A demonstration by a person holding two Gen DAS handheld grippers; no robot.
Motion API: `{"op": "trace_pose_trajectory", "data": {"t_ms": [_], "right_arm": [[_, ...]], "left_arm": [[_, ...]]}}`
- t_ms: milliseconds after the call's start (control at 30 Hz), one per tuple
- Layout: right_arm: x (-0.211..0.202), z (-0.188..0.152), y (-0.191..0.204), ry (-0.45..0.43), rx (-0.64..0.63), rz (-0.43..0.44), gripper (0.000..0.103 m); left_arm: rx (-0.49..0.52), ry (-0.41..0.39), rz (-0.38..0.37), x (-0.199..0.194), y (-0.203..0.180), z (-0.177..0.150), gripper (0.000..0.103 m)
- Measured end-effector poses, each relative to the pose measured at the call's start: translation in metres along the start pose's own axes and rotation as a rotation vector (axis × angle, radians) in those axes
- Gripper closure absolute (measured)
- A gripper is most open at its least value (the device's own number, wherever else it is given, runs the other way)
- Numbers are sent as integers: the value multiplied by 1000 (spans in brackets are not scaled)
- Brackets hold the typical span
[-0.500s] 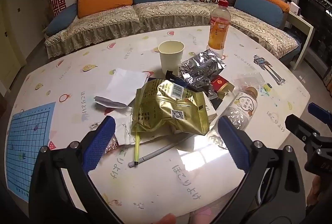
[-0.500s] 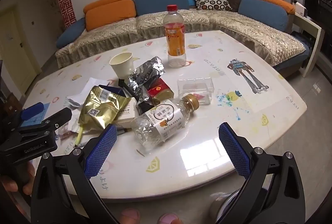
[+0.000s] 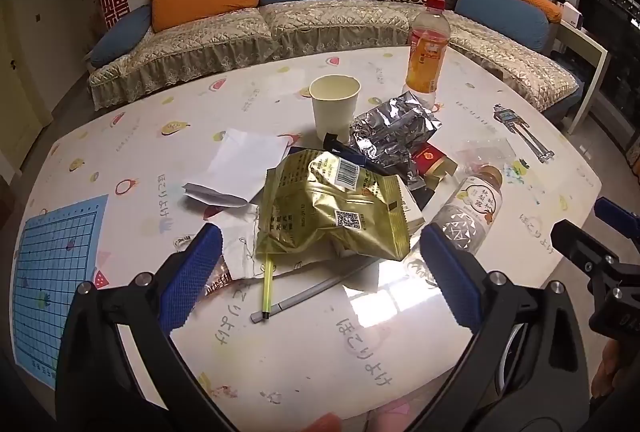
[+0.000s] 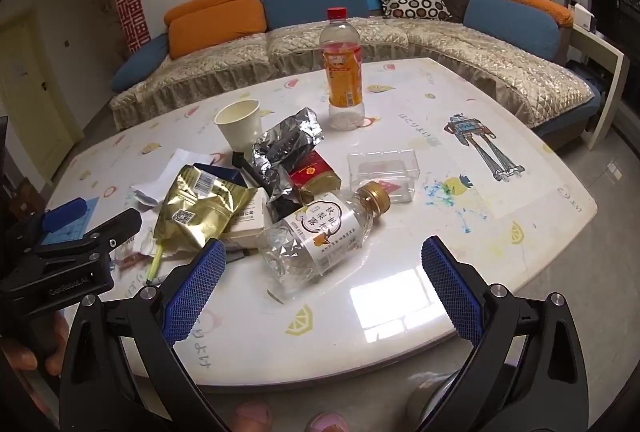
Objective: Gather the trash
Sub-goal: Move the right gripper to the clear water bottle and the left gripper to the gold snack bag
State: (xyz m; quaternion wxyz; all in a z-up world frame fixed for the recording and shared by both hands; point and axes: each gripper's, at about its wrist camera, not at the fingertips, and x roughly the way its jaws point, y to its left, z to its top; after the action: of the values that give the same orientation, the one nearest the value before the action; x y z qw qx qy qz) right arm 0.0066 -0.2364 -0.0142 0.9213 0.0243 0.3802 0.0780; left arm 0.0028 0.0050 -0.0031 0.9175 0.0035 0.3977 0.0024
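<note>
A trash pile lies mid-table: a gold snack bag [image 3: 336, 211] [image 4: 200, 207], a silver foil bag [image 3: 394, 127] [image 4: 286, 143], a paper cup [image 3: 335, 105] [image 4: 239, 123], a red box [image 3: 430, 159] [image 4: 314, 173], white paper [image 3: 244, 159], and a clear bottle on its side [image 3: 472, 207] [image 4: 320, 232]. An orange drink bottle [image 3: 428, 51] [image 4: 344, 71] stands behind. My left gripper [image 3: 320, 272] is open and empty just short of the gold bag. My right gripper [image 4: 320, 284] is open and empty just short of the lying bottle.
A yellow pen [image 3: 267, 280] and a grey pen [image 3: 312, 296] lie before the pile. A clear plastic box [image 4: 382, 171] sits right of it. A blue grid mat [image 3: 56, 272] lies at the table's left. A sofa [image 4: 360, 43] curves behind the table [image 4: 440, 312].
Both grippers have edged slightly forward toward the pile. Nothing on the table has moved.
</note>
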Motion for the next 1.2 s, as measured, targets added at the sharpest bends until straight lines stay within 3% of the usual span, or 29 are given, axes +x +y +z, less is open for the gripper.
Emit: {"op": "trace_pose_trajectory", "data": {"t_ms": [933, 1200], "right_arm": [[43, -12, 1, 58, 2, -15, 6], [61, -11, -6, 103, 54, -27, 6]], "left_arm": [[-4, 62, 26, 39, 7, -11, 6], [-6, 78, 19, 54, 6, -9, 6]]}}
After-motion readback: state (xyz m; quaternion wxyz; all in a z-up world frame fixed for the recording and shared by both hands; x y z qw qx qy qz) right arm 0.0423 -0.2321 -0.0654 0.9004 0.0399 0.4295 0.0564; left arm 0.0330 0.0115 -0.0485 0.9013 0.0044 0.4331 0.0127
